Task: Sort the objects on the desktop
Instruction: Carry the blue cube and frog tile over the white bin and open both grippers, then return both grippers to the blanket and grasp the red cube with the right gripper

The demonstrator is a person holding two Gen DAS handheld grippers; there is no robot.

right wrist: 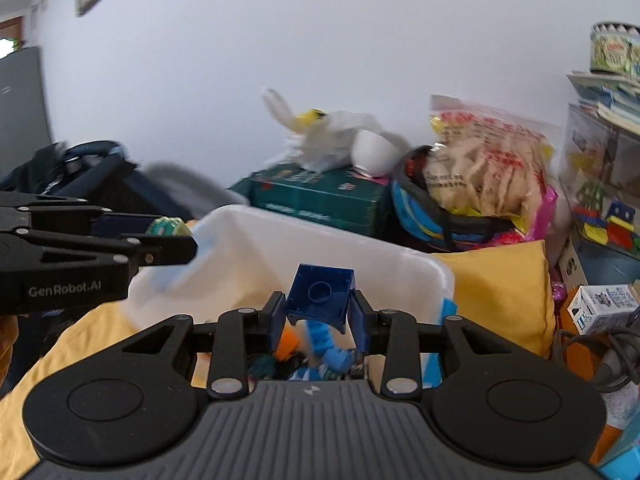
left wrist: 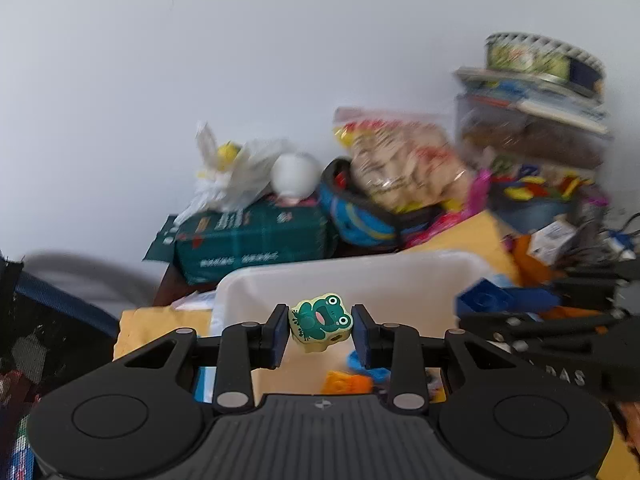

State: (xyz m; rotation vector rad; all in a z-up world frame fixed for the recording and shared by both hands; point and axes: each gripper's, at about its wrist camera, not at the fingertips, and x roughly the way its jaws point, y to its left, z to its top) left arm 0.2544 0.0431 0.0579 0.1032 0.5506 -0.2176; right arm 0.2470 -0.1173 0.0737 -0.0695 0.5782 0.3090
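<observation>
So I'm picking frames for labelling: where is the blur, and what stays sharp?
Left wrist view: frog block in the left gripper is crisp, right-side clutter smeared. Right wrist view: blue brick in the right gripper sharp, white bin slightly soft.

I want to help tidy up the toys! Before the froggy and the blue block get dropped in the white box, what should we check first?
1. Frog toy gripped by the left gripper: ok, it sits between both pads.
2. Dark blue block gripped by the right gripper: ok, though it is tilted.
3. White bin open on top: ok, no lid shows on it.
4. Frog over the bin: ok, in the right wrist view it sits at the bin's left rim.
5. Blue block over the bin: cannot tell, the bin's wall lies beyond it.
6. The two grippers apart: ok, a gap shows between them.
</observation>
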